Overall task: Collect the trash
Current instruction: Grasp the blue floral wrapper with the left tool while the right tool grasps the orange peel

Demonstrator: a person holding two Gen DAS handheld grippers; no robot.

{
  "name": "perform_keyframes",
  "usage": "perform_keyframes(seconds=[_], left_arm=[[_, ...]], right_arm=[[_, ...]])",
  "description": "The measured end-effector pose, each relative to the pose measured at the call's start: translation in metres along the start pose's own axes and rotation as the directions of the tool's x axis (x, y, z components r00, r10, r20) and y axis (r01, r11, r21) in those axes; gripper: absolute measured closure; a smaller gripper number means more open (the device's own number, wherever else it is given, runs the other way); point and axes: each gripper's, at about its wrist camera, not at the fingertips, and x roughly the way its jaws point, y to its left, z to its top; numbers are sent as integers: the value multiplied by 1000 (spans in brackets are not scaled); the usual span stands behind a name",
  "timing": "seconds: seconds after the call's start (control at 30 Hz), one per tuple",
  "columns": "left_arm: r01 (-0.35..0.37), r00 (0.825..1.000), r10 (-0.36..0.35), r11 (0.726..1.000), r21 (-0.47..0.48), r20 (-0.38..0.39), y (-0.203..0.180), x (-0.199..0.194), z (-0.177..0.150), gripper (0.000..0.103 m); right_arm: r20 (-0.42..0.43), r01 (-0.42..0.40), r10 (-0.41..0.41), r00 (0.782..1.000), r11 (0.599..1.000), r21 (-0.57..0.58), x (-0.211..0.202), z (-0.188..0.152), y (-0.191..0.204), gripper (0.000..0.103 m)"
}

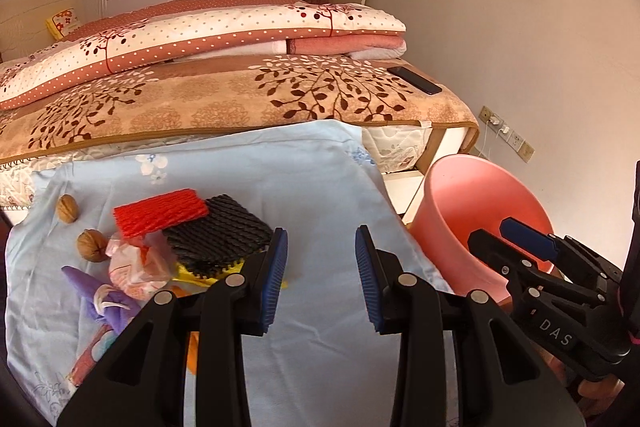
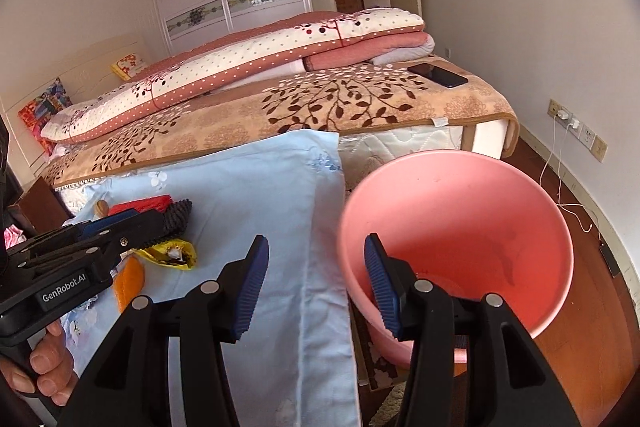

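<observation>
Trash lies on a light blue cloth (image 1: 312,187): a red foam net (image 1: 160,213), a black foam net (image 1: 218,235) on a yellow wrapper (image 2: 172,255), two walnuts (image 1: 91,245), a crumpled pink-white wrapper (image 1: 138,265), a purple wrapper (image 1: 100,291) and an orange piece (image 2: 130,283). My left gripper (image 1: 322,267) hangs open over bare cloth just right of the pile, with nothing between its fingers. A pink bucket (image 2: 460,211) stands right of the cloth. My right gripper (image 2: 316,259) is open and empty, straddling the bucket's near-left rim. It shows over the bucket in the left wrist view too.
Behind the cloth is a bed (image 1: 240,99) with folded quilts, and a dark phone (image 1: 416,79) lies at its right corner. Wall sockets with a white cable (image 2: 560,163) sit low on the right wall above the wooden floor. A person's hand (image 2: 48,367) holds the left gripper's handle.
</observation>
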Motion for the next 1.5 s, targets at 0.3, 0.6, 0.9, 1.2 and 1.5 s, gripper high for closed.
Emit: perform_keyframes(seconds=[0.3,0.6,0.9,1.2,1.5], left_arm=[[-132,991,134,988,-83,27,69,-32,-18,68],[-204,979,201,969,-136,-34,136,-66,-53,68],[-181,979,161,968,-173,-125,168,-71,-84,68],[-149,978,129,982,-114,-164,163,-49,-90,68],[-152,979,139,985,-84,-147,160,-44,-92,68]], right_arm=[[-47,-89,84,995,991,-103,15,-3,50,54],[-126,-251,229,965,946,-203,22,-10,103,54],[-222,-339,288,932,908,-246,40,-22,139,54],[-279,-363,302,911,910,-202,54,-25,142,54],[-342,-389,320,884,909,-153,81,-23,157,54]])
